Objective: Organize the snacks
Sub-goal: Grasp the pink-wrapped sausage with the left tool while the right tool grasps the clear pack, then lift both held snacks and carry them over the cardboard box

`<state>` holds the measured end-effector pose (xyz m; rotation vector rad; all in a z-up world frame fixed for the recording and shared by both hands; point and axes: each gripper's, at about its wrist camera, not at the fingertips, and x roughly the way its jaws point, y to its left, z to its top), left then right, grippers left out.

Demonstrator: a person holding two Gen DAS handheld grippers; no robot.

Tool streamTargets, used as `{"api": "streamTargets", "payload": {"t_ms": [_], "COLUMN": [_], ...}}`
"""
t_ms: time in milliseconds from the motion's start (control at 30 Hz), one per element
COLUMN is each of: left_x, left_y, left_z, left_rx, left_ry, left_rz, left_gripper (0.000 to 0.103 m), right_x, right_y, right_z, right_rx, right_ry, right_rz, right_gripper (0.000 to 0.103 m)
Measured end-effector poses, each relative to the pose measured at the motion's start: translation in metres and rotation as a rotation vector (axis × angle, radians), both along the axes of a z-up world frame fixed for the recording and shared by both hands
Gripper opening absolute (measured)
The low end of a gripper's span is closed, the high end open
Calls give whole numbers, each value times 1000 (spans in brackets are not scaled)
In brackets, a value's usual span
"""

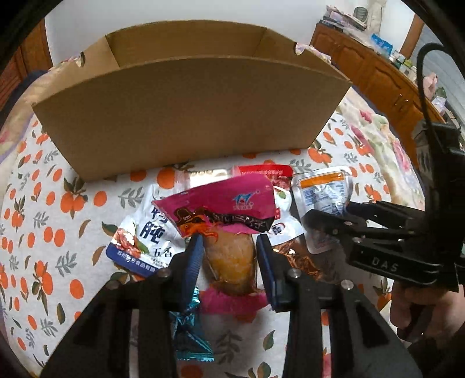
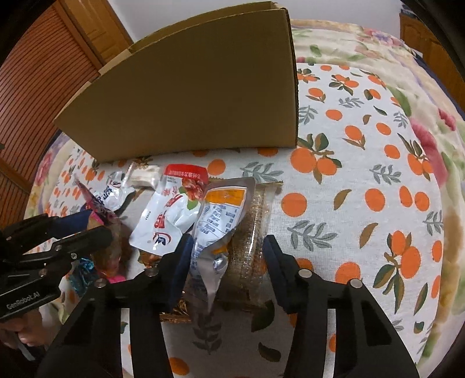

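The open brown cardboard box (image 1: 186, 122) at the far side shows no snacks inside. All packets lie near it: left tongs (image 1: 228, 247) clamp the magenta pouch (image 1: 223, 209), right tongs (image 2: 228, 247) straddle the silver-orange sachet (image 2: 218, 221), contact unclear.

Orange-print tablecloth (image 1: 58, 203) covers the surface, floral quilt (image 2: 418, 128) under it at the edges. Wooden cabinet (image 1: 363, 67) at back right, clutter on top too blurred to identify. Slatted wooden door (image 2: 32, 96) at left, white wall (image 1: 174, 11) behind.
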<state>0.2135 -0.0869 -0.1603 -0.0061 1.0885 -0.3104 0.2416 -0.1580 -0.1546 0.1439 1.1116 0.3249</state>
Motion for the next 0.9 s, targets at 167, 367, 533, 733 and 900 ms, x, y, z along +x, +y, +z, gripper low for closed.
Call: {"api": "streamTargets", "payload": {"t_ms": [167, 367, 533, 733, 900], "left_x": [-1, -2, -5, -8, -10], "left_y": [1, 0, 0, -1, 2], "left_z": [6, 10, 17, 25, 36], "left_rx": [1, 1, -3, -6, -21], "left_ry": [-15, -26, -46, -71, -93], "left_rz": [-2, -7, -14, -21, -23], "left_gripper": [36, 36, 36, 36, 36], "right_x": [0, -1, -5, -6, -9], "right_y": [-7, -12, -15, -22, -19], "right_z": [9, 17, 27, 39, 50], "right_rx": [20, 23, -14, -15, -8], "right_ry": [-12, -17, -41, -74, -113], "right_rz": [-19, -29, -40, -61, -49], "right_gripper": [30, 23, 21, 21, 21]}}
